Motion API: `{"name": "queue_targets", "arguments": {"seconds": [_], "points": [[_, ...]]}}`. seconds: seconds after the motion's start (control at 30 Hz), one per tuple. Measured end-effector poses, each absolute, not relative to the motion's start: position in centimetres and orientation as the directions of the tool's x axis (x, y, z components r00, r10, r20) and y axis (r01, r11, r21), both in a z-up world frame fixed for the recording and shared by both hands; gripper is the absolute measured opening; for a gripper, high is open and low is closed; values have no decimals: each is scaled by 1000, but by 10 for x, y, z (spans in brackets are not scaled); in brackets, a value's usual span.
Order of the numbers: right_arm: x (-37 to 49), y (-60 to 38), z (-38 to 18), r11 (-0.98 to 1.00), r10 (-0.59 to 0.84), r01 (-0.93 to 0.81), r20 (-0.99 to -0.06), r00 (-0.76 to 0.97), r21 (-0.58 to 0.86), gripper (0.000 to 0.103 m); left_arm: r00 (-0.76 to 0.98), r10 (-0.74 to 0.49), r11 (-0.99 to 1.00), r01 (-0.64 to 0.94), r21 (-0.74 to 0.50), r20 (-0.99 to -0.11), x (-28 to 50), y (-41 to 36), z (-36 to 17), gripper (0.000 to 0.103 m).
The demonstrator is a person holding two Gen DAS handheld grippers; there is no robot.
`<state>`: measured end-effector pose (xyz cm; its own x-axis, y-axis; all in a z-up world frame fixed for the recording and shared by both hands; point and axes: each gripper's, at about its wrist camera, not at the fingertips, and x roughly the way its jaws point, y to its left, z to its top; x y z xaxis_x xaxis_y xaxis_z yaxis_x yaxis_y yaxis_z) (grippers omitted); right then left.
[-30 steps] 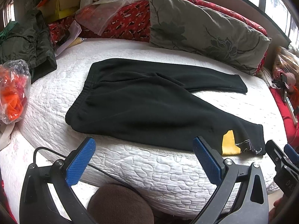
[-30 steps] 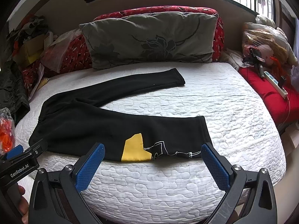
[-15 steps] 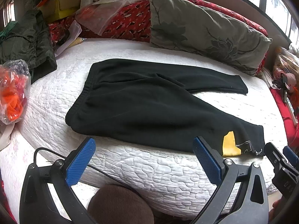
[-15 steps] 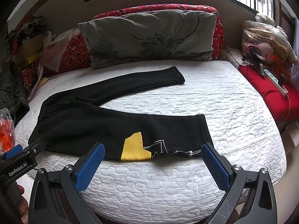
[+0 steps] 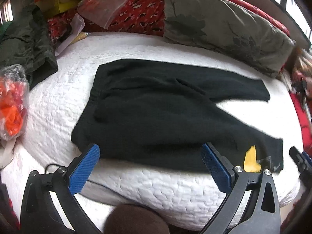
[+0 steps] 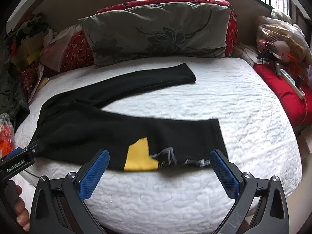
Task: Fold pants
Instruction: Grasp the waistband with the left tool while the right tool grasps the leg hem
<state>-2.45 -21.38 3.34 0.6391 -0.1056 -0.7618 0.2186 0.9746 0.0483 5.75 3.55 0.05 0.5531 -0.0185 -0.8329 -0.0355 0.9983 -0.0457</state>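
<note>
We count one pair of black fleece pants (image 5: 159,115) lying flat on the white quilted mattress (image 6: 224,105), waistband to the left, its two legs spread apart in a V toward the right. The near leg carries a yellow patch (image 6: 139,156) with pale line art beside it. One clear plastic bag (image 5: 11,101) at the mattress's left edge holds something orange (we cannot tell what). One grey floral pillow (image 6: 156,33) leans on a red patterned cushion (image 5: 136,13). Our left gripper (image 5: 150,165) hangs spread wide over the near hem of the pants, gripping nothing; our right gripper (image 6: 159,167) is likewise wide apart above the patch. Only the right view shows the red cloth (image 6: 280,89) with a white power strip (image 6: 292,83); only the left view shows the dark green jacket (image 5: 23,44) plainly.
</note>
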Motion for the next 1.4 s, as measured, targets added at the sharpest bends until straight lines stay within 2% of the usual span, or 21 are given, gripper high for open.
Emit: {"name": "queue_targets", "arguments": {"seconds": [0.23, 0.4, 0.47, 0.6, 0.87, 0.93, 1.0, 1.07, 1.1, 1.17, 1.23, 1.27, 1.37, 1.4], "points": [[55, -300, 56, 944, -147, 321, -768, 623, 80, 103, 455, -49, 987, -116, -114, -889, 152, 100, 16, 103], [134, -342, 42, 941, -154, 336, -825, 544, 47, 102, 369, -55, 971, -196, -135, -928, 217, 144, 3, 103], [162, -351, 30, 941, -158, 338, -843, 515, 30, 98, 329, -83, 964, -213, -159, -941, 235, 156, -9, 103], [202, -366, 9, 937, -139, 348, -866, 481, 43, 97, 251, -124, 957, -225, -183, -960, 261, 167, -36, 103], [257, -376, -31, 939, -74, 334, -905, 420, 78, 97, 202, -177, 960, -179, -214, -963, 274, 165, -63, 103], [266, -374, -41, 942, -52, 324, -916, 399, 87, 88, 185, -190, 959, -174, -223, -964, 279, 165, -67, 103], [273, -371, -47, 948, -55, 310, -924, 378, 70, 88, 162, -224, 950, -183, -252, -961, 286, 165, -71, 103], [275, -365, -45, 959, -66, 279, -912, 404, 54, 79, 137, -264, 938, -196, -288, -955, 295, 165, -74, 103], [275, -364, -44, 963, -49, 260, -907, 418, 68, 67, 129, -279, 933, -197, -301, -951, 299, 164, -75, 103], [275, -362, -43, 968, -27, 237, -907, 421, 81, 59, 106, -313, 929, -175, -327, -944, 312, 163, -77, 103], [274, -360, -41, 972, -3, 212, -907, 422, 96, 38, 82, -312, 937, -139, -321, -947, 317, 158, -77, 101], [273, -361, -40, 972, 14, 205, -905, 424, 112, 34, 70, -298, 946, -109, -304, -952, 320, 154, -77, 99], [269, -363, -38, 972, 38, 195, -903, 427, 133, 22, 49, -275, 959, -52, -278, -960, 322, 146, -76, 78], [267, -364, -38, 972, 45, 191, -902, 430, 139, 19, 44, -252, 967, -32, -253, -967, 323, 144, -74, 66]]}}
